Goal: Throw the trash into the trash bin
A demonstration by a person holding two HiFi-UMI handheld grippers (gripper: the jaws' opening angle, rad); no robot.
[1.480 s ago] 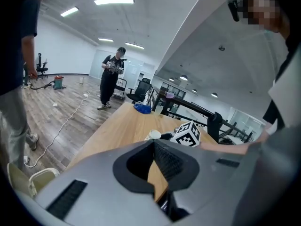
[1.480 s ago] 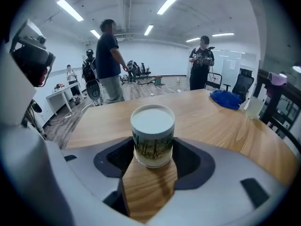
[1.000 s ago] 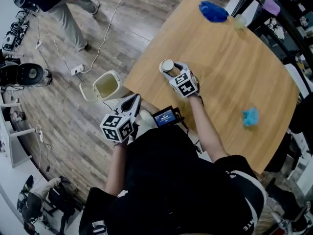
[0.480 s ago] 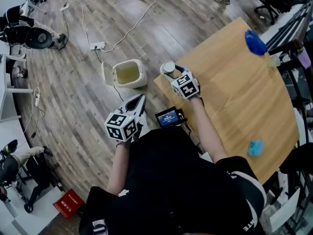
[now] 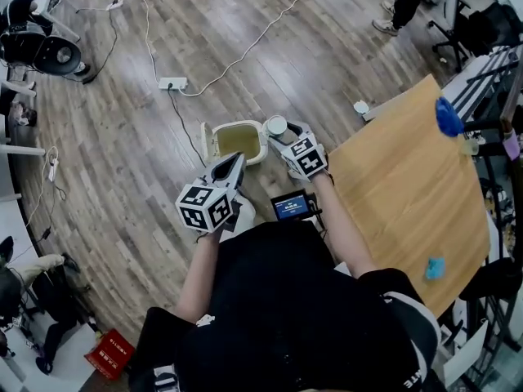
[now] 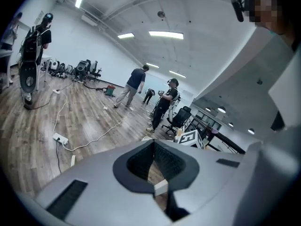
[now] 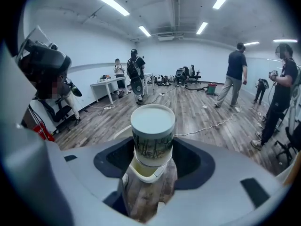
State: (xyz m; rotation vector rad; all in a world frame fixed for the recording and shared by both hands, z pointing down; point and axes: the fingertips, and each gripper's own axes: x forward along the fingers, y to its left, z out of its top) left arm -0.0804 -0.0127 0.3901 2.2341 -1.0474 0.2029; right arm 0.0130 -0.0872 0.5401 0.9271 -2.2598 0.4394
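At centre frame, the right gripper [image 5: 283,133] clamps a lidded paper cup [image 5: 277,126] at the right rim of the open trash bin [image 5: 209,142], the drop not yet made. Lower left, the left gripper [image 5: 235,164] is closed on nothing. A blue wad [image 5: 448,117] and a blue scrap [image 5: 435,268] on the table [image 5: 400,178] at right likely remain to be binned.

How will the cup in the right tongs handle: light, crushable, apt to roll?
Probably light: the cup looks like thin printed paper. Likely crushable, so the right tongs should press gently; no dent shows now. Its round wall suggests it would roll if laid on its side.
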